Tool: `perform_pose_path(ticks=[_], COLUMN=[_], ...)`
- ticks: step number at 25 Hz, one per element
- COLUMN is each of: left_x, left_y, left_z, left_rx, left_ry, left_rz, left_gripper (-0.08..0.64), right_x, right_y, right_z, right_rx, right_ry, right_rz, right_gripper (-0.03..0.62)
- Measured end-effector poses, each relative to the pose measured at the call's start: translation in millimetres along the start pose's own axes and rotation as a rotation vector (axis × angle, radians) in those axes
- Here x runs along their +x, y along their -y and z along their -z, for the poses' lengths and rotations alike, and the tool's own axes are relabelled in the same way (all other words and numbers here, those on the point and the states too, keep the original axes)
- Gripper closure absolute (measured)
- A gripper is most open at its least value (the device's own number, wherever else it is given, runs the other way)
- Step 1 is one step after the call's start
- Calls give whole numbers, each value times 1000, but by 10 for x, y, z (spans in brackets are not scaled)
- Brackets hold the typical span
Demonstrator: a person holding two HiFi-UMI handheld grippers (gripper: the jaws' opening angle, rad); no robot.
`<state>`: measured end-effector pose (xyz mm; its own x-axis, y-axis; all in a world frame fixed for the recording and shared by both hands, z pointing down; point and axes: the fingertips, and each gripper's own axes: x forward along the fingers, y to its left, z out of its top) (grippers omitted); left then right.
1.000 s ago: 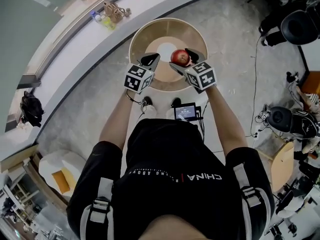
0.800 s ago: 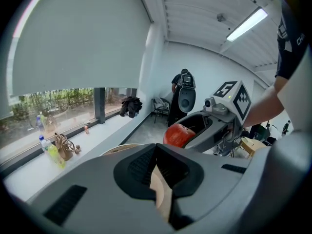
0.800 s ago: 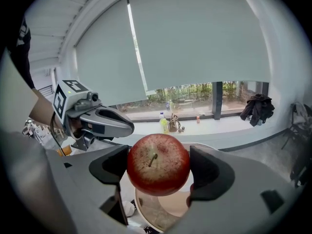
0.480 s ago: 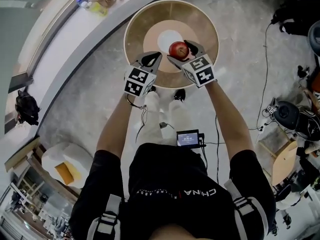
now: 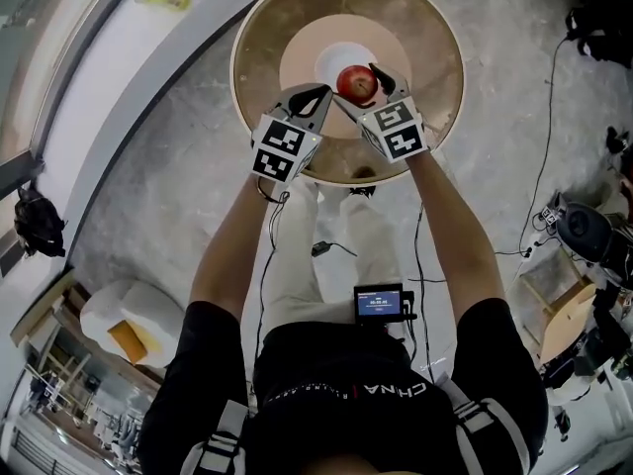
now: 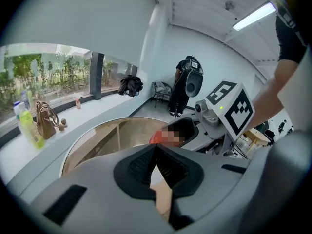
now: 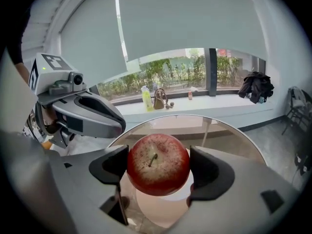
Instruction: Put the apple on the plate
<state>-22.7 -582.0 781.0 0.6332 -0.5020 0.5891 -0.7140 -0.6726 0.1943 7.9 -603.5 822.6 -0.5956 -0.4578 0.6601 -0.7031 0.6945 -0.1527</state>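
Both grippers have pushed forward over the round table (image 5: pixel 259 28) since a second ago, and the apple (image 5: pixel 356 83) is now above the white plate (image 5: pixel 330 61).
My right gripper (image 7: pixel 158 165) is clamped on the apple, one jaw on each side, with the stem facing its camera. My left gripper (image 5: pixel 318 93) sits just beside it, jaws pressed together and holding nothing.

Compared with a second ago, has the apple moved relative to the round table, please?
Yes. The apple, held by the right gripper, has moved farther from the round table's near rim, toward its centre.
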Motion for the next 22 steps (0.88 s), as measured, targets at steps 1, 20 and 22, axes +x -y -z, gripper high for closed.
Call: perform_pose_path(ticks=[1, 20, 22], left_x=[75, 651, 660], left_y=[-28, -314, -328], left_z=[38, 496, 519], left_rx=[3, -90, -93], left_ry=[0, -36, -39], left_rz=[-2, -60, -61], left_gripper=[541, 541, 541], right_x=[78, 795, 816], right_y=[25, 287, 290], right_z=[41, 494, 492], right_rx=[0, -94, -85], right_ry=[-4, -161, -160], right_rz=[-1, -11, -8], right_gripper=[204, 204, 204])
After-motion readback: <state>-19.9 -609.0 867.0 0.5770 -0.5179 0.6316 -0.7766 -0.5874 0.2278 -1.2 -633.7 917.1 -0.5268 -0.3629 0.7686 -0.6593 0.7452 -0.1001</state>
